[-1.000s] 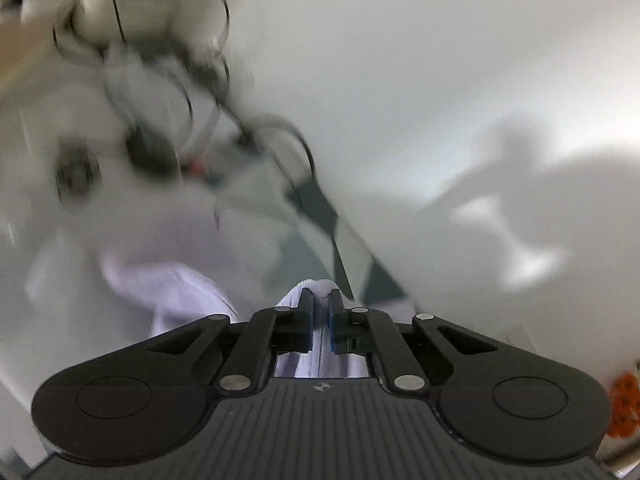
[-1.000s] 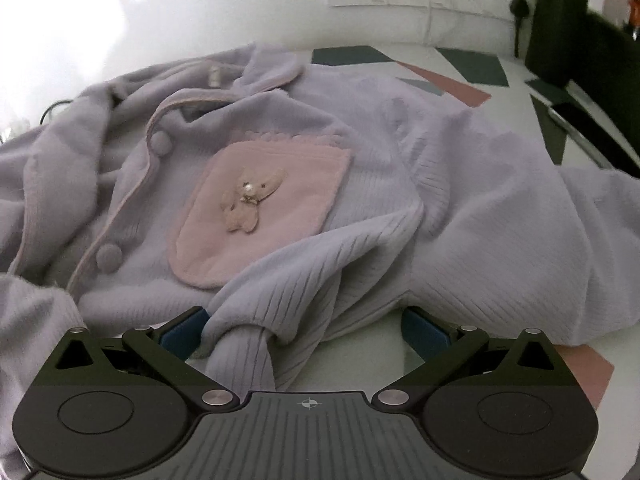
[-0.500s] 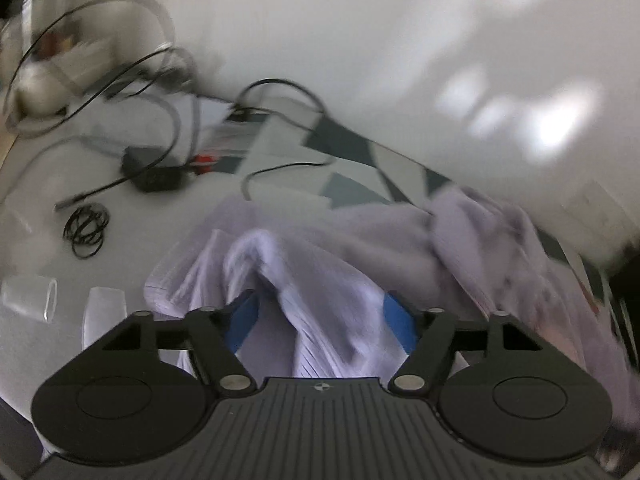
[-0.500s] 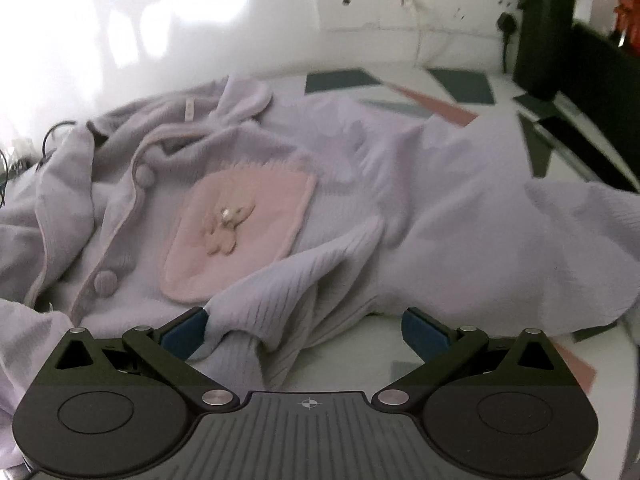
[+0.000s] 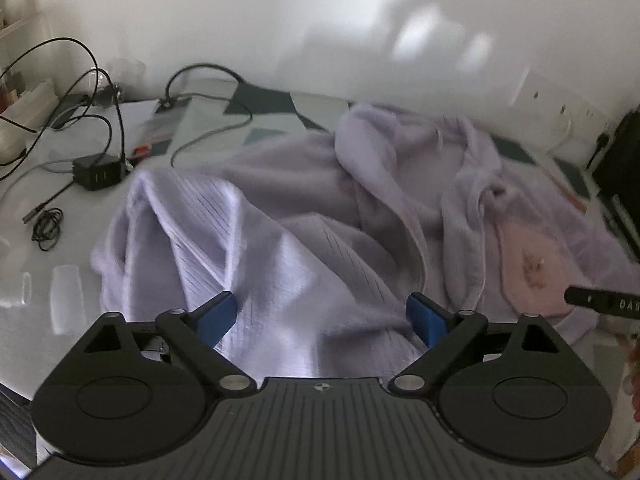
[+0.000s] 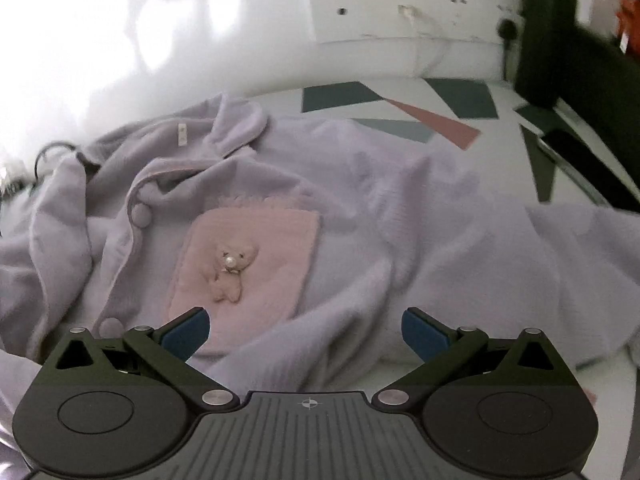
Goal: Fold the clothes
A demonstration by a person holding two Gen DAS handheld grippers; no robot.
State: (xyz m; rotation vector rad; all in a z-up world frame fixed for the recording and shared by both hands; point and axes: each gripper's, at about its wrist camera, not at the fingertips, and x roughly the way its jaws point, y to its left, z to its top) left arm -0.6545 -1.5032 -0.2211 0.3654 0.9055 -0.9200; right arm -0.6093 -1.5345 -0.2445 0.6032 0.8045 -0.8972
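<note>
The left gripper has its blue-padded jaws opening wide, the ribbed lilac cloth lying beneath and between them but pressed by neither pad, so it reads as released. The right gripper likewise stands spread, its pads clear of the cloth below them and clamping nothing. Both hover over the soft lilac fleece pyjama top, which lies rumpled and face up across the white tabletop with coloured geometric patches, its collar toward the wall and its pink chest pocket with a small bear just ahead of the right jaws; a ribbed sleeve is heaped in ridges ahead of the left jaws. The step seems to be a regrasp between folds: next, each gripper probably needs a fresh edge, sleeve or hem, pinched cleanly so only one layer lifts. Both grippers point steeply down at the table. Black cables and a small black charger block sit beyond the sleeve, near but apart.
</note>
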